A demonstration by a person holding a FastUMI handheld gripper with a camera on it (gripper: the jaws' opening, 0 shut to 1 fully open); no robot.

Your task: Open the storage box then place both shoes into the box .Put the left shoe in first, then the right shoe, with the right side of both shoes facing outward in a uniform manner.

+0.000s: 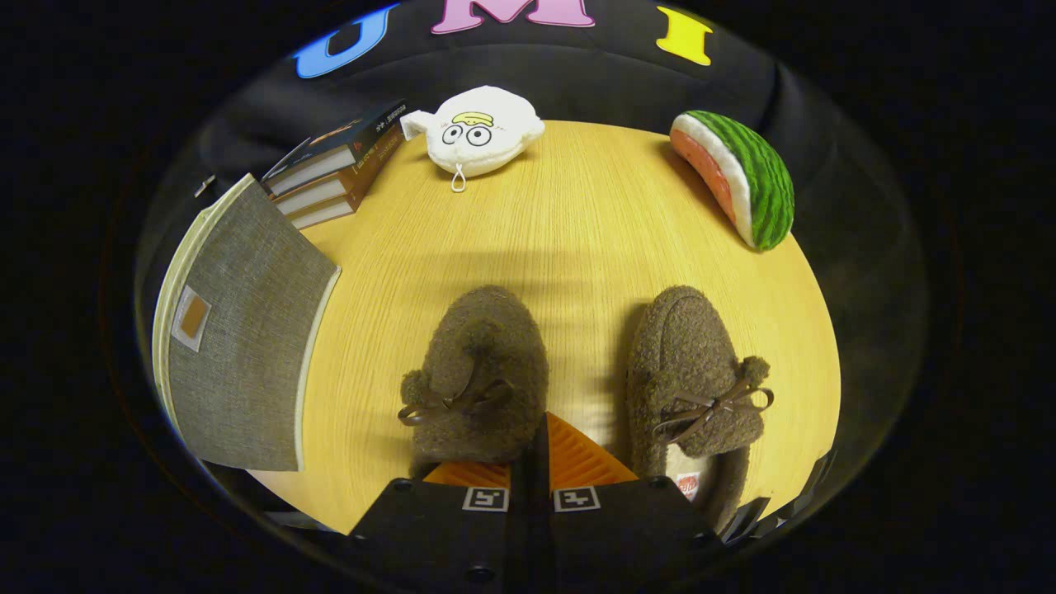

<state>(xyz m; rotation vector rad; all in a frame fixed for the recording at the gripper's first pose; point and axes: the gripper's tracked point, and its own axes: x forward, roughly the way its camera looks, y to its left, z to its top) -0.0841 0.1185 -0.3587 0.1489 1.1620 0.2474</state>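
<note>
Hovering tool (pixel 540 450) with fingers closed together, empty, above left shoe (pixel 478 375) | right shoe (pixel 697 379) beside it on bench (pixel 577 223) | storage box (pixel 239 338) unopened, both shoes left to place

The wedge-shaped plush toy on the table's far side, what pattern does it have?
The plush wedge looks like a watermelon slice: green striped rind, white band, red flesh, seen in the gripper view.

The one camera rides on the gripper (pixel 540 450) and looks forward and steeply down along its closed fingers, at bottom centre. It hangs close above the two shoes (pixel 483 375), at lower centre. The table (pixel 577 214) runs up the frame to the booth wall (pixel 594 82) at top, with the box (pixel 239 330) at left.
</note>
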